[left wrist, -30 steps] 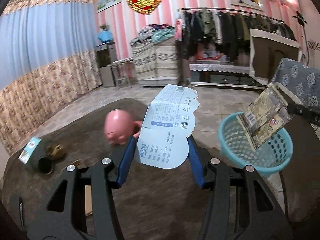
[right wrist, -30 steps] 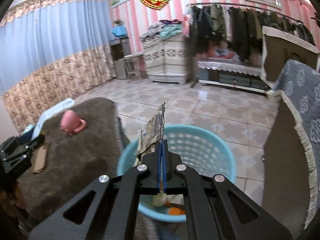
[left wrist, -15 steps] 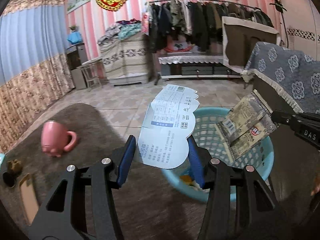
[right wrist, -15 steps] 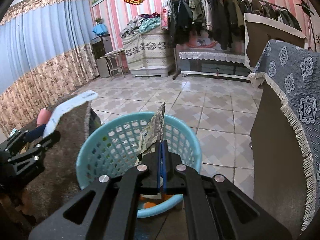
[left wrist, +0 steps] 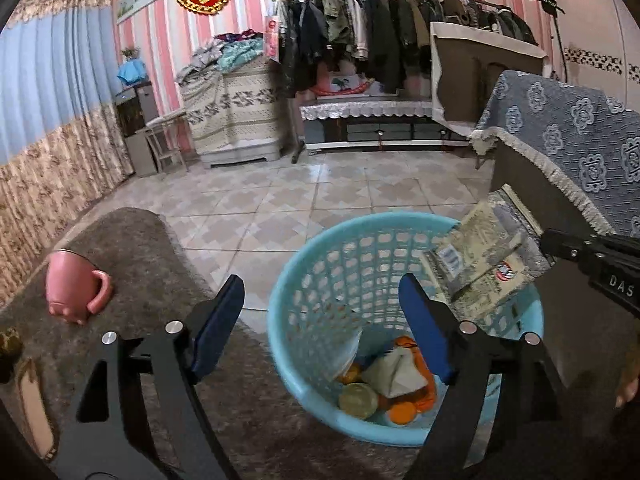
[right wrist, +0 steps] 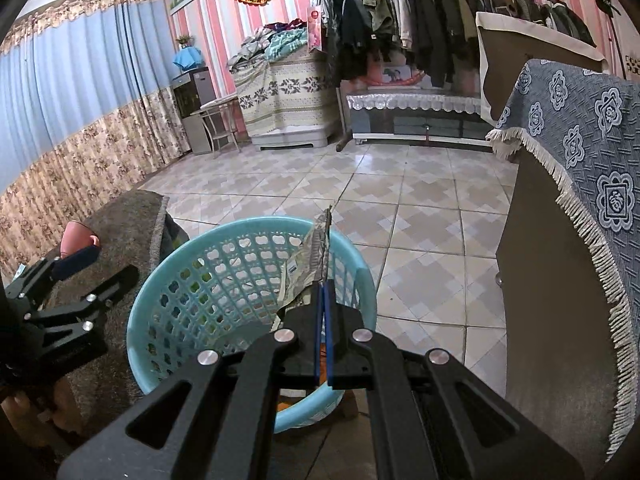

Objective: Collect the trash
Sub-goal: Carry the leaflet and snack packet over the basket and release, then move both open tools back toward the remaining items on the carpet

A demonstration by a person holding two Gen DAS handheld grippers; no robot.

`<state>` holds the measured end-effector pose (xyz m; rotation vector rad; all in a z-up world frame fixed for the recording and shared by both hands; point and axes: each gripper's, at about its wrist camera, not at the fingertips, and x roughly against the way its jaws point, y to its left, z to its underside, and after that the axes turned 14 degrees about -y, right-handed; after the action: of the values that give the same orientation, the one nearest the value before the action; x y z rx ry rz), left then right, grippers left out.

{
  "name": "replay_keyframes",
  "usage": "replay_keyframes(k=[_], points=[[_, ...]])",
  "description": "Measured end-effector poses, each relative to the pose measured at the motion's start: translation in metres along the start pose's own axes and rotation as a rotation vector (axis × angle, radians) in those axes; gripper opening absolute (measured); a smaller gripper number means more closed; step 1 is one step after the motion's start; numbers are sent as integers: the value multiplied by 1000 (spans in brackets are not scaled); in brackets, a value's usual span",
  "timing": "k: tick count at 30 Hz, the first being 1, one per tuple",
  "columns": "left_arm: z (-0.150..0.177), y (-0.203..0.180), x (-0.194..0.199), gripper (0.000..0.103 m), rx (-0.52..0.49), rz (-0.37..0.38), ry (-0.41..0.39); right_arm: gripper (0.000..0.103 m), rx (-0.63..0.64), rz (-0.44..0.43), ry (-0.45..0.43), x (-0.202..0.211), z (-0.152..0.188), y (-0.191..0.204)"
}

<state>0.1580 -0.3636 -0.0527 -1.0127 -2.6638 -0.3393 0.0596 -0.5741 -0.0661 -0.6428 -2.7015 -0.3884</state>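
Pink-striped room, tiled floor, clothes rack along the far wall; in the foreground a brown fuzzy table top (left wrist: 152, 264) whose rounded edge falls away to the floor just beside a light-blue basket (left wrist: 308, 264). Far left on the table: a pink mug (left wrist: 70, 286) lying on its side, near the table's edge, well clear of both tools. Left gripper (left wrist: 320, 312): jaws spread wide, nothing between them, poised over the table edge and the basket's near rim. Basket stands on the floor against the table, open-topped, lattice walls; at the bottom sit orange peel and crumpled wrappers (left wrist: 394, 372), so part of the collecting looks done. Right gripper (right wrist: 323, 300): jaws pressed together on the lower edge of a flattened printed packet (left wrist: 484, 256), which hangs above the basket's right side, inside the rim line as far as the fisheye lets me judge. Step in hand, by my reading: the drop of this packet. Next move calls only for parting the right jaws; the packet is broad and light, so it may catch on the rim or flutter, and a lower, more central release would be safer. Room: open floor beyond the basket; on the far right a cabinet draped with a blue patterned cloth (right wrist: 580, 128) stands close, limiting any swing that way. The left tool has free space to pull back over the table.
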Motion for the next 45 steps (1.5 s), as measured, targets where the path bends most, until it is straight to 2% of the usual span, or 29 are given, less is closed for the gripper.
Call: replay_keyframes(k=[2, 7, 9, 14, 16, 17, 18, 22, 26, 34, 38, 41, 45], points=[[-1, 14, 6, 87, 38, -34, -15, 2, 5, -1, 1, -2, -1, 0], [-5, 46, 22, 95, 96, -137, -52, 2, 9, -18, 7, -7, 2, 9], [-6, 60, 30, 96, 98, -193, -61, 2, 9, -26, 12, -9, 4, 16], [-6, 94, 53, 97, 120, -275, -73, 6, 11, -36, 12, -16, 6, 35], [-4, 110, 66, 97, 117, -314, -76, 29, 31, -30, 20, -19, 9, 42], [-4, 116, 71, 97, 115, -327, -78, 58, 39, -20, 14, -19, 10, 45], [-3, 122, 77, 97, 115, -345, -80, 65, 42, -14, 2, -18, 11, 47], [3, 161, 108, 97, 155, -406, -76, 66, 55, -9, 1, -16, 7, 56], [14, 196, 140, 97, 171, -484, -68, 80, 97, -39, -47, -4, -1, 82], [40, 273, 206, 97, 257, -630, -48, 83, 149, -179, -85, 9, -12, 162], [52, 313, 231, 97, 265, -725, -36, 83, 194, -253, -84, 9, -9, 212], [60, 344, 235, 97, 288, -786, -8, 83, 233, -300, -75, 4, -5, 252], [72, 378, 228, 97, 299, -825, 29, 83, 294, -361, -65, -6, 4, 306]])
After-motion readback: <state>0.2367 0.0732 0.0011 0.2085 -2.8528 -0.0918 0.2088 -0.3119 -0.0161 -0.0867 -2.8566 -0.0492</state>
